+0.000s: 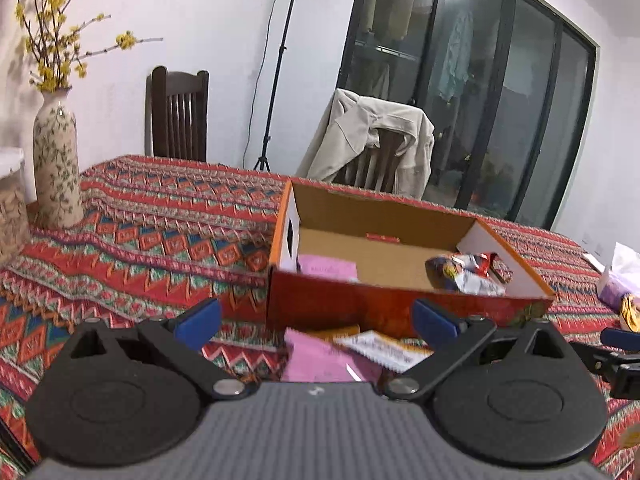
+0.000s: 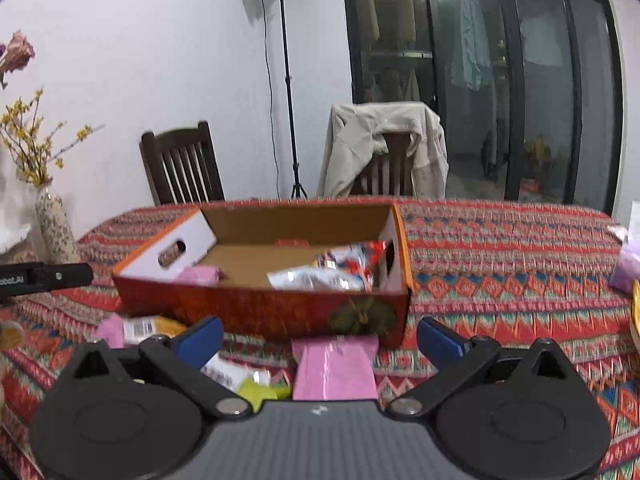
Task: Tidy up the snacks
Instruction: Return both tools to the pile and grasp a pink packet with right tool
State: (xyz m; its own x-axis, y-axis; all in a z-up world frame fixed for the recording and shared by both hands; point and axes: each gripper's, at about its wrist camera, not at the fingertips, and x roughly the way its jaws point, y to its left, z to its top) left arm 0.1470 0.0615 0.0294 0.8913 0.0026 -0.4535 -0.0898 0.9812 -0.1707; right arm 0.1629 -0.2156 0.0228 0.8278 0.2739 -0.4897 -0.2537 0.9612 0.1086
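An open red cardboard box (image 1: pixel 360 304) (image 2: pixel 256 308) stands on the patterned tablecloth. It holds a pink packet (image 1: pixel 328 268) (image 2: pixel 198 275) at its left end and several foil snack packets (image 1: pixel 466 272) (image 2: pixel 332 272) at its right end. My left gripper (image 1: pixel 316 322) is open and empty, just in front of the box, above a pink packet (image 1: pixel 320 360) and an orange-white packet (image 1: pixel 384 350). My right gripper (image 2: pixel 320 340) is open and empty above a pink packet (image 2: pixel 334 368). A white packet (image 2: pixel 228 372) and a green one (image 2: pixel 260 392) lie to its left.
A flowered vase (image 1: pixel 56 164) (image 2: pixel 56 228) stands at the table's left. A tissue pack (image 1: pixel 620 280) (image 2: pixel 628 264) and a yellow item (image 1: pixel 631 312) lie at the right. Two chairs (image 1: pixel 180 116) (image 2: pixel 184 164) stand behind the table, one draped with a beige jacket (image 1: pixel 372 140).
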